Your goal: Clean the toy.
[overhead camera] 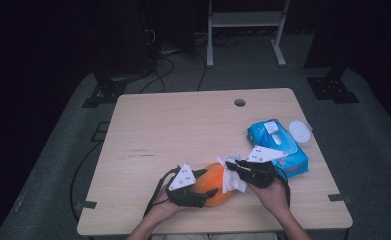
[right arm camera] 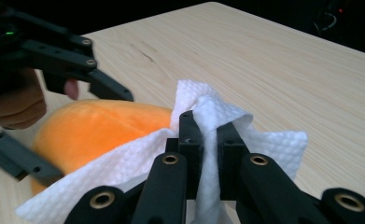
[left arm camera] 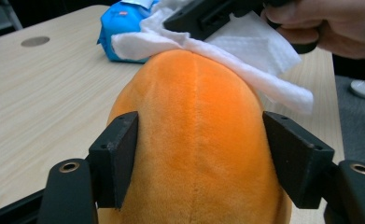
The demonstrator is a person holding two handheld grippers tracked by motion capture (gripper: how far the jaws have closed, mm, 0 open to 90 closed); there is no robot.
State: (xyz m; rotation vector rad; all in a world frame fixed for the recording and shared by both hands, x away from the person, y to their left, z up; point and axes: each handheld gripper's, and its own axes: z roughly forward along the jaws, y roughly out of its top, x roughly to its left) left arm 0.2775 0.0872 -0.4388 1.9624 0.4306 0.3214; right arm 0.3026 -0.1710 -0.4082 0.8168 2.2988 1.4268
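An orange plush toy (overhead camera: 214, 186) lies on the wooden table (overhead camera: 183, 130) near the front edge. My left gripper (overhead camera: 205, 184) comes at it from the left, and its two pads press the toy's (left arm camera: 194, 116) sides, one on each flank. My right gripper (right arm camera: 209, 130) is shut on a bunched white tissue (right arm camera: 203, 107) and holds it against the toy's far end. In the left gripper view the tissue (left arm camera: 259, 60) drapes over the top of the toy under the right gripper (left arm camera: 189, 23). The tissue hides that end of the toy.
A blue pack of wipes (overhead camera: 278, 145) lies just right of the hands, with a round white lid (overhead camera: 300, 131) beyond it at the table's right edge. A cable hole (overhead camera: 239, 102) sits near the far edge. A white frame (overhead camera: 245, 30) stands on the floor behind the table.
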